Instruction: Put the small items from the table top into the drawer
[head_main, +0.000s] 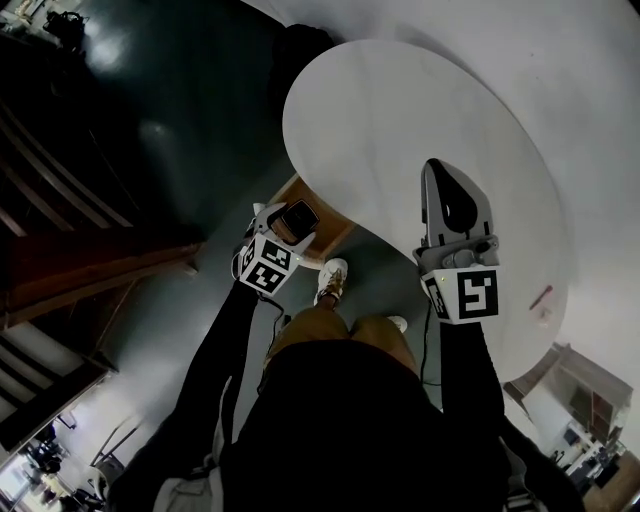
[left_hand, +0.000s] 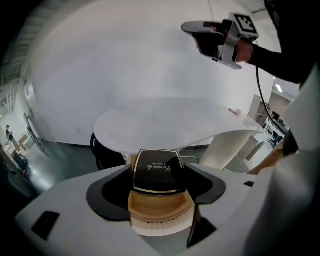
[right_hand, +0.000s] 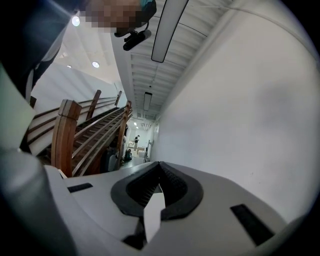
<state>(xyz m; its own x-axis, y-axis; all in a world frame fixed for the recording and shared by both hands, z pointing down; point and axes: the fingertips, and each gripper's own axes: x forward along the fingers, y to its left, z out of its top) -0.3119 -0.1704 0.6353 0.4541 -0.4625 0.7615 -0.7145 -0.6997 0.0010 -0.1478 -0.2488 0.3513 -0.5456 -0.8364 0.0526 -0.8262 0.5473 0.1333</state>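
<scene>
My left gripper (head_main: 287, 222) is shut on a small box with a black lid and tan body (left_hand: 157, 172), gold lettering on the lid. In the head view it hangs at the near left edge of the white curved table (head_main: 400, 120), just over the open wooden drawer (head_main: 337, 238) that sticks out below the table's edge. My right gripper (head_main: 447, 192) is raised above the table's near right part, jaws together with nothing between them; in its own view it points up at a white wall. A small pink item (head_main: 541, 297) lies on the table at the right edge.
From the left gripper view the table top (left_hand: 165, 122) rests on a white pedestal (left_hand: 225, 147), with the pink item (left_hand: 233, 111) far right and the right gripper (left_hand: 212, 37) high above. The person's legs and shoes (head_main: 331, 280) stand beside the drawer. A wooden staircase (head_main: 60, 250) is left.
</scene>
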